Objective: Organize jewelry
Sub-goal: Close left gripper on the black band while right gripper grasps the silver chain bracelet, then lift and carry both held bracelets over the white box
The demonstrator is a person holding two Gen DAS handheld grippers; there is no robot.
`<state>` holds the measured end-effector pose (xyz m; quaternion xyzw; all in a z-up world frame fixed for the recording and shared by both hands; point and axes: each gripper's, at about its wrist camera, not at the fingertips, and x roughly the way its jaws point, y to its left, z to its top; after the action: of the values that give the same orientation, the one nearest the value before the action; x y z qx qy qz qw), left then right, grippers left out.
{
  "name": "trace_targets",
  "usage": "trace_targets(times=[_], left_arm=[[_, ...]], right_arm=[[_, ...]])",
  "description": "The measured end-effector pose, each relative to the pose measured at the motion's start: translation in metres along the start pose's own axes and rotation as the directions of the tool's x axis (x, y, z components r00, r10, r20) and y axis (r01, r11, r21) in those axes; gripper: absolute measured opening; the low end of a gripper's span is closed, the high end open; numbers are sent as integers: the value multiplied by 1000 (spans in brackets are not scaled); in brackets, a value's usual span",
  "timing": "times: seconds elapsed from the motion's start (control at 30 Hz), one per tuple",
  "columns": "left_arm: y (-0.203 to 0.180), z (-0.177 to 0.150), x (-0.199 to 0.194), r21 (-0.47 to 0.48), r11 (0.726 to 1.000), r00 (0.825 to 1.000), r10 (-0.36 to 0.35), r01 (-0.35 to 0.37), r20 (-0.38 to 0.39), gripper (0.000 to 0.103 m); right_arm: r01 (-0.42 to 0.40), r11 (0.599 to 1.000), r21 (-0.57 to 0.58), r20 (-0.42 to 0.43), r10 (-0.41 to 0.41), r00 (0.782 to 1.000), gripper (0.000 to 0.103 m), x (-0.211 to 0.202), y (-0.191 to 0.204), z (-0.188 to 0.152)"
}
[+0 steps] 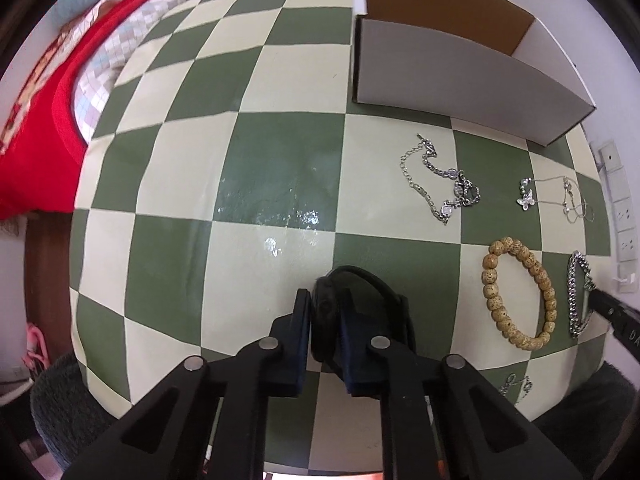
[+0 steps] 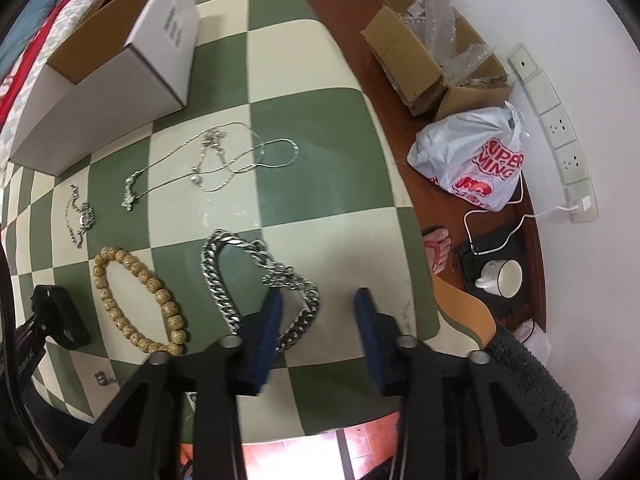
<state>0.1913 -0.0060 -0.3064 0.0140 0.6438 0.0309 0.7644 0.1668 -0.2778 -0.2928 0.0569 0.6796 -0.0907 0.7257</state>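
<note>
Green-and-cream checkered tabletop point(image 1: 280, 168): we see it carrying every piece of jewelry and the box.
White cardboard box with a brown inside point(image 1: 460, 64): it stands open-topped at the far side of the tabletop, beyond the chains.
Left gripper point(image 1: 325, 312): we hold its jaws pressed narrow onto a black watch-like band point(image 1: 360, 300), which rests on a green square.
Right gripper point(image 2: 318, 312): we hold it with jaws spread wide, gripping nothing; its left pad sits over the near part of the heavy silver curb-link chain point(image 2: 224, 280), and the right pad is over bare tabletop.
Tan wooden bead bracelet point(image 2: 136, 296): it lies flat, between the black band and the heavy chain.
Thin silver necklace with a butterfly pendant point(image 2: 208, 164): it is loosely looped, near the box.
Silver charm bracelet point(image 1: 440, 180): it lies in front of the box, beside the thin necklace.
Small silver earrings point(image 1: 516, 386): they lie at the near edge, too small for us to make out in detail.
</note>
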Motion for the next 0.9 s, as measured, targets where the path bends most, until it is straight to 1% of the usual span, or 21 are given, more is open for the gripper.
trace_targets(times=[0.03, 0.07, 0.1, 0.17, 0.27, 0.43, 0.5, 0.67, 0.73, 0.9], left_arm=[[-3, -1, -1, 11, 1000, 1000, 11, -11, 10, 10], [-11, -2, -6, 14, 1000, 1000, 15, -16, 13, 10], [-13, -2, -7, 18, 1000, 1000, 21, -21, 16, 10], [-17, -4, -8, 21, 1000, 1000, 23, -23, 16, 10], [-11, 1, -15, 20, 1000, 999, 20, -21, 33, 10], [-16, 0, -41, 27, 1000, 997, -4, 3, 72, 10], [-18, -1, -54, 30, 999, 996, -14, 11, 92, 10], [-23, 4, -87, 41, 998, 989, -43, 37, 140, 10], [-26, 8, -102, 54, 998, 985, -51, 43, 165, 10], [-27, 29, -131, 80, 995, 974, -73, 57, 216, 10]], right_arm=[[3, 1000, -5, 5, -3, 1000, 16, -1, 2, 0], [4, 1000, -10, 13, -4, 1000, 11, 0, 3, 1], [11, 1000, -16, 18, -11, 1000, 9, -1, 5, 0], [19, 1000, -20, 21, -18, 1000, 9, 0, 6, 1], [2, 1000, -9, 24, -2, 1000, 8, -1, 4, 2], [-83, 995, 53, 31, 81, 996, 8, -10, -9, 2], [-116, 991, 69, 51, 113, 992, 8, -21, -12, 2], [-161, 985, 67, 95, 154, 983, 8, -46, -11, 3], [-187, 980, 62, 112, 179, 977, 8, -58, -10, 4], [-212, 977, 24, 165, 206, 965, 8, -91, 1, 8]])
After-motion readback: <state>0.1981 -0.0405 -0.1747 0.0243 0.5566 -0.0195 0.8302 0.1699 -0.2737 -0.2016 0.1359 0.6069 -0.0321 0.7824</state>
